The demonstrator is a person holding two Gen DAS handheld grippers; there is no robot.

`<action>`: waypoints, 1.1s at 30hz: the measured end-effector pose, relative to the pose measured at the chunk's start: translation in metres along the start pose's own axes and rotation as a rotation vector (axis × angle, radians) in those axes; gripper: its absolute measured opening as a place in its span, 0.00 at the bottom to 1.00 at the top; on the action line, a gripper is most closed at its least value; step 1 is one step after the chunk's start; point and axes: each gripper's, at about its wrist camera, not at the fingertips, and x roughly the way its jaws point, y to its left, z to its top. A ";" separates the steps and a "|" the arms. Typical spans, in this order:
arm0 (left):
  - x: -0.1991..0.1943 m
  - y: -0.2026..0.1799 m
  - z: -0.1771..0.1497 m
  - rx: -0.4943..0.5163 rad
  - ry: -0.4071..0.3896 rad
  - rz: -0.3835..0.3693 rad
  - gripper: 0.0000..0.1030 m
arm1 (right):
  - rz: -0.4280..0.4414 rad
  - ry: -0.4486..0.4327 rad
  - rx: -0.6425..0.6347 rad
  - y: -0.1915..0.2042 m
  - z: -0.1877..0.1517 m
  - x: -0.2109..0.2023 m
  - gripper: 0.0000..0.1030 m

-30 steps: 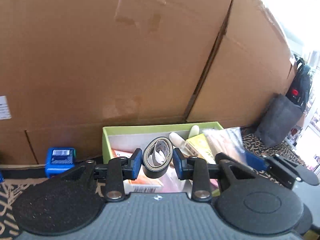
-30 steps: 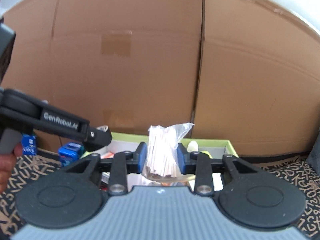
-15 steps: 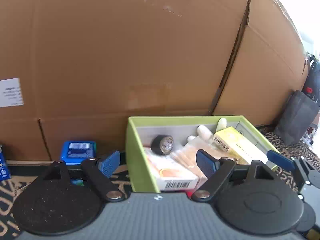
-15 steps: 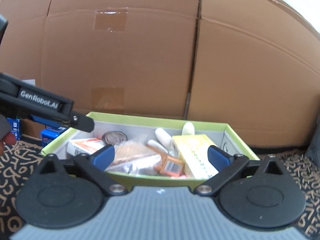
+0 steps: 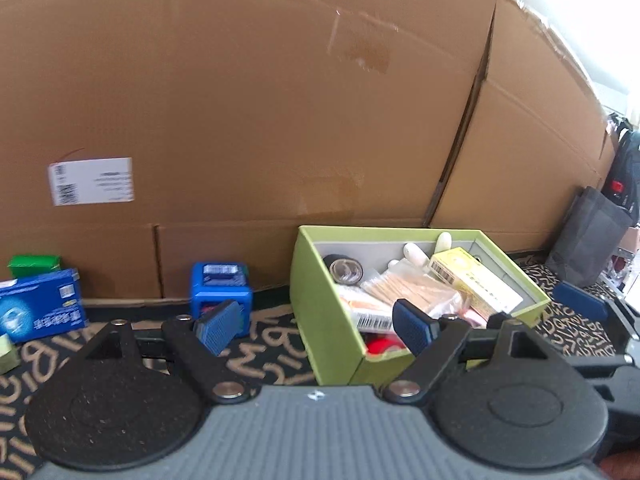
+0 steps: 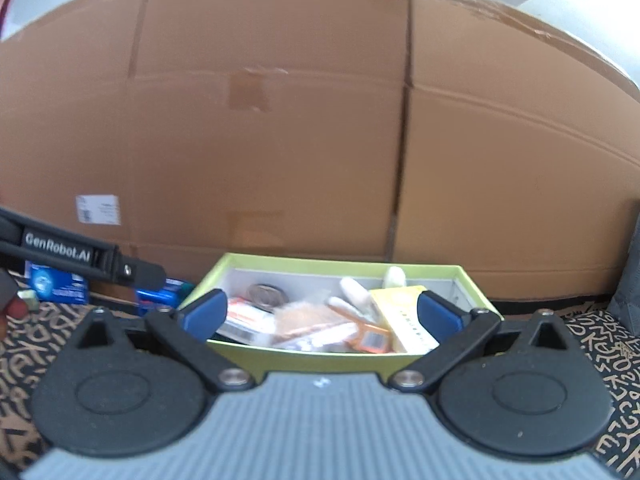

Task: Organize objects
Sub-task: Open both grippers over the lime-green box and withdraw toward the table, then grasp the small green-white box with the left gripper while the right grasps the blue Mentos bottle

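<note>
- The left tongs (image 5: 316, 326) stand wide apart with nothing between the blue pads; they hang just in front of the green box's left near corner.
- The right tongs (image 6: 322, 314) are spread just as wide, empty too, straddling the near wall of the green box (image 6: 340, 356).
- Both sets opened within the last second, though neither has widened further in the last half of it; the things they carried a moment ago now lie in the box.
- In the box, the roll of black tape (image 5: 343, 270) sits in the far left corner.
- The clear bag of wooden sticks (image 5: 416, 292) lies across the middle, on top of a white and orange carton (image 5: 366, 314).
- A yellow carton (image 5: 472, 280) lies along the right side, and white rounded pieces (image 5: 416, 254) rest against the far wall.
- Something red (image 5: 384, 346) shows low at the near wall.
- The box stands on a black mat with tan lettering (image 5: 272, 344), close to the back edge, right up against a big cardboard wall (image 5: 260, 120).
- Left of the box, along that same back edge, a small blue cube-shaped pack (image 5: 220, 284) stands alone; farther left are a flat blue carton (image 5: 38, 306) and a green box behind it (image 5: 34, 266).
</note>
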 end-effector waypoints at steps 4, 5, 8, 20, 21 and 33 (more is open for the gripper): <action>-0.030 0.020 -0.015 -0.030 -0.004 0.031 0.84 | 0.062 0.016 0.006 0.026 0.003 -0.013 1.00; -0.038 0.026 -0.020 -0.033 -0.002 0.040 0.84 | 0.084 0.025 0.003 0.035 0.003 -0.013 1.00; -0.058 0.049 -0.036 -0.050 0.006 0.082 0.84 | 0.162 0.068 0.001 0.061 -0.007 -0.021 1.00; -0.091 0.170 -0.060 -0.146 0.032 0.306 0.84 | 0.337 0.255 0.008 0.142 -0.033 -0.002 1.00; -0.088 0.179 -0.057 -0.136 0.027 0.317 0.84 | 0.338 0.257 0.004 0.146 -0.034 -0.003 1.00; -0.020 0.235 -0.035 -0.133 0.142 0.346 0.58 | 0.301 0.260 -0.012 0.170 -0.023 0.028 1.00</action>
